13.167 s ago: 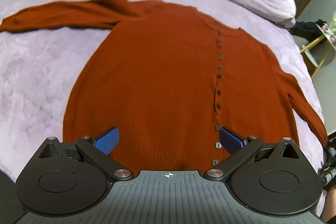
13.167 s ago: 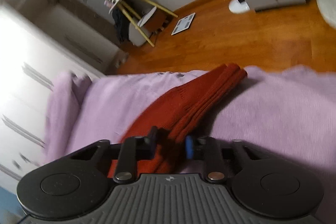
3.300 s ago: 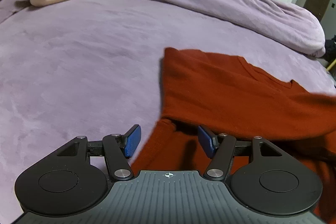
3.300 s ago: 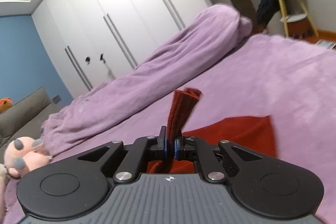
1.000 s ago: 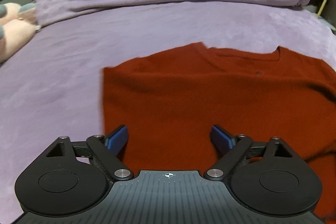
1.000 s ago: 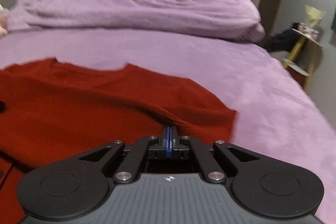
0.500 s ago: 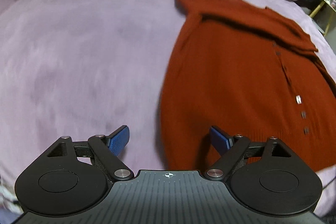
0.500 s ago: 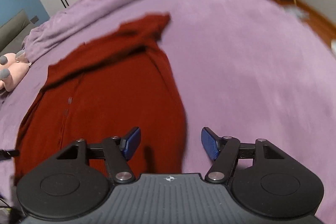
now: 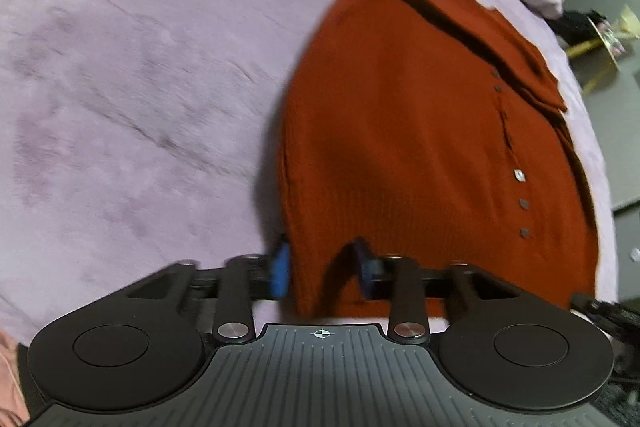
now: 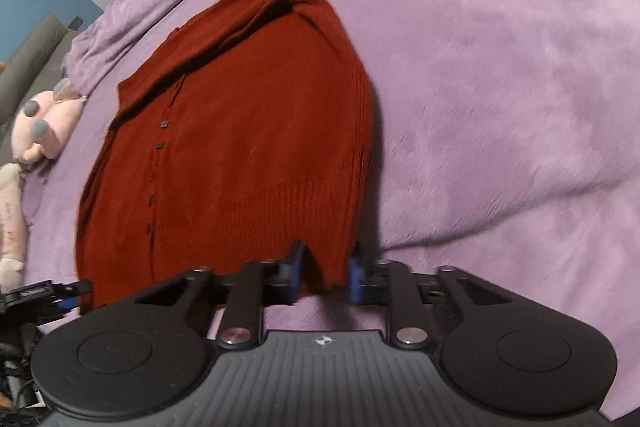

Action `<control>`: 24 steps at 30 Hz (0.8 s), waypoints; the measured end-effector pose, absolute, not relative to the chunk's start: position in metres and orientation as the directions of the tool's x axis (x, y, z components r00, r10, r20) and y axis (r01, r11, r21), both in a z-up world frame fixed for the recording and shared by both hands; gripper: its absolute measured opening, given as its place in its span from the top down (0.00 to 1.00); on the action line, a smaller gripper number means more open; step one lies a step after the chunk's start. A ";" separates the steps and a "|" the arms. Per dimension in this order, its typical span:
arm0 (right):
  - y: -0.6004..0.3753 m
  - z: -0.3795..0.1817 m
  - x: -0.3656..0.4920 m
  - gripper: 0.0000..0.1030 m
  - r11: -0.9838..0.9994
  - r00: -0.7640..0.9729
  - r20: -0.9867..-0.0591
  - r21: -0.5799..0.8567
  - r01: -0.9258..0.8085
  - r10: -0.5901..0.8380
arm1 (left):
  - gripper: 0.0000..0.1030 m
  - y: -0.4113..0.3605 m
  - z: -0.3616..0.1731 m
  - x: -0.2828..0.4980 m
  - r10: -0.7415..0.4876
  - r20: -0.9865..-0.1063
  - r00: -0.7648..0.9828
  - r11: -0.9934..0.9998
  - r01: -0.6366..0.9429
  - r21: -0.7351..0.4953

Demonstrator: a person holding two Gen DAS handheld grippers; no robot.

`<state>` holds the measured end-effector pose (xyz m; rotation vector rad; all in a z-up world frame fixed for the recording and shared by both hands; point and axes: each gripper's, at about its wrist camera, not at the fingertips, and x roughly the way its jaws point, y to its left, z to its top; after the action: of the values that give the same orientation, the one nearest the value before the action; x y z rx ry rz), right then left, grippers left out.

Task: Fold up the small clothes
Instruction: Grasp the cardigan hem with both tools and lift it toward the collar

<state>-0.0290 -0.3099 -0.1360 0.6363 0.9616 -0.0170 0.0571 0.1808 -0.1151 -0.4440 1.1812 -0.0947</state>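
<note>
The cardigan (image 9: 420, 147) lies flat on the bed (image 9: 120, 87), hem nearest me, sleeves crossed over its far end. My left gripper (image 9: 322, 273) straddles the hem's left corner, my right gripper (image 10: 325, 277) its right corner. A plush toy (image 10: 42, 125) sits beyond, left of the cardigan.

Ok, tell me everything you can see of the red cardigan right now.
The rust-red knit cardigan lies flat on the purple bedspread, buttoned, small dark buttons down its front. Both sleeves are folded across the chest near the collar. The ribbed hem is nearest the cameras. The left gripper straddles one hem corner, the right gripper the other; each has fabric between its blue pads, jaws not fully closed.
</note>
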 end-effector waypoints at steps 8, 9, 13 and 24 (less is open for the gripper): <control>-0.332 -0.131 -0.016 0.95 0.634 0.647 -0.623 0.725 0.269 0.439 | 0.93 0.187 -0.093 0.066 -0.446 -0.785 0.430 0.831 -0.126 -0.541; -0.335 -0.127 -0.011 0.95 0.607 0.664 -0.598 0.749 0.265 0.448 | 0.93 0.190 -0.083 0.069 -0.458 -0.757 0.467 0.813 -0.125 -0.569; -0.344 -0.114 0.025 0.95 0.557 0.722 -0.539 0.790 0.256 0.433 | 0.93 0.202 -0.053 0.094 -0.442 -0.674 0.591 0.768 -0.139 -0.626; -0.334 -0.094 0.107 0.78 0.859 0.741 -0.648 0.469 0.204 0.177 | 0.75 0.198 -0.070 0.156 -0.281 -0.708 0.648 0.857 -0.163 -0.489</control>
<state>0.1074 -0.3340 -0.0940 0.5498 0.7457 -0.0159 0.1560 0.1984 -0.0696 -0.5549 0.8748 -0.0713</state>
